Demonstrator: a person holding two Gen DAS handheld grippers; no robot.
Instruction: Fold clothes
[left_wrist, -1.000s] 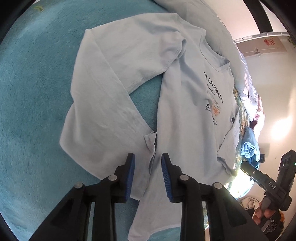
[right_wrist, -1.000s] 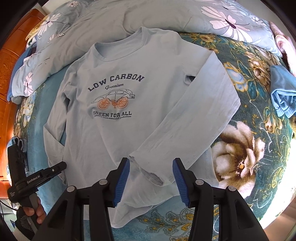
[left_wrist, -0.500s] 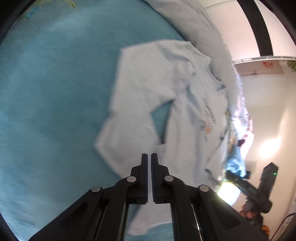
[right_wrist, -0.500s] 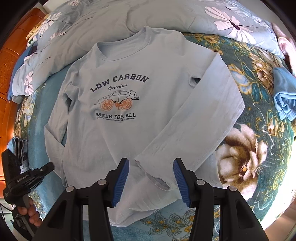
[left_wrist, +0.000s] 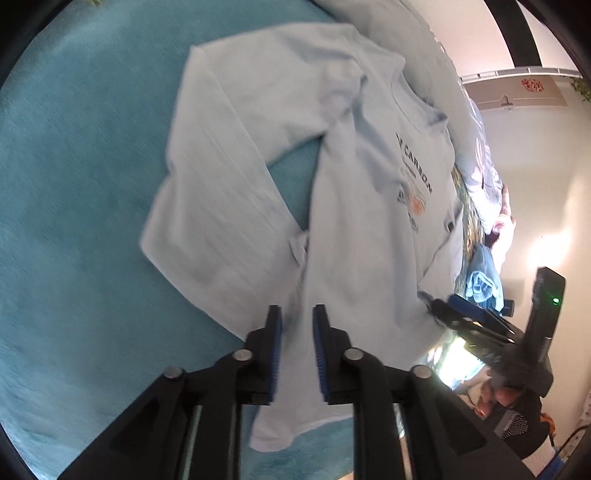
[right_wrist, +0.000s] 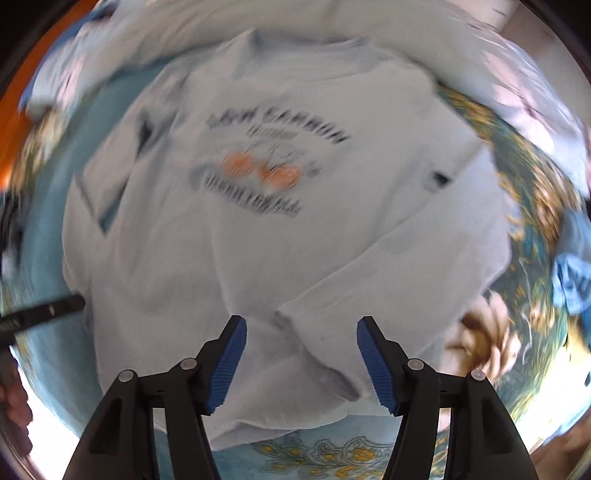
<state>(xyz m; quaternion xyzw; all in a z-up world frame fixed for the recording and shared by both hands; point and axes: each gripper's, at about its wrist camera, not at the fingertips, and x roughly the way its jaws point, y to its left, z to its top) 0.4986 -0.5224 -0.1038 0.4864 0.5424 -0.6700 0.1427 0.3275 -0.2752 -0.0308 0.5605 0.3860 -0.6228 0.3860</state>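
A pale blue long-sleeved cotton shirt (left_wrist: 362, 206) with a dark printed slogan and an orange car motif lies spread face-up on a teal plush blanket (left_wrist: 74, 184); the left gripper (left_wrist: 297, 321) hovers over the shirt's lower side edge with its jaws a narrow gap apart, cloth showing through the gap and beyond both tips, nothing pinched between the blue pads; ahead of and to the left of those jaws one sleeve is bent back along the body, a wedge of blanket showing between sleeve and torso; far to the right of them the other tool appears as a dark shape over the hem. In the right wrist view, heavily blurred, the right gripper (right_wrist: 301, 332) has its jaws spread wide above the shirt (right_wrist: 295, 229); the cuff of the other sleeve lies directly between and just below the two blue fingertips, untouched as far as can be told; the print sits well ahead of the jaws; a floral patterned bedspread (right_wrist: 524, 206) runs to their right, with a crumpled blue garment (right_wrist: 572, 273) at its far right edge.
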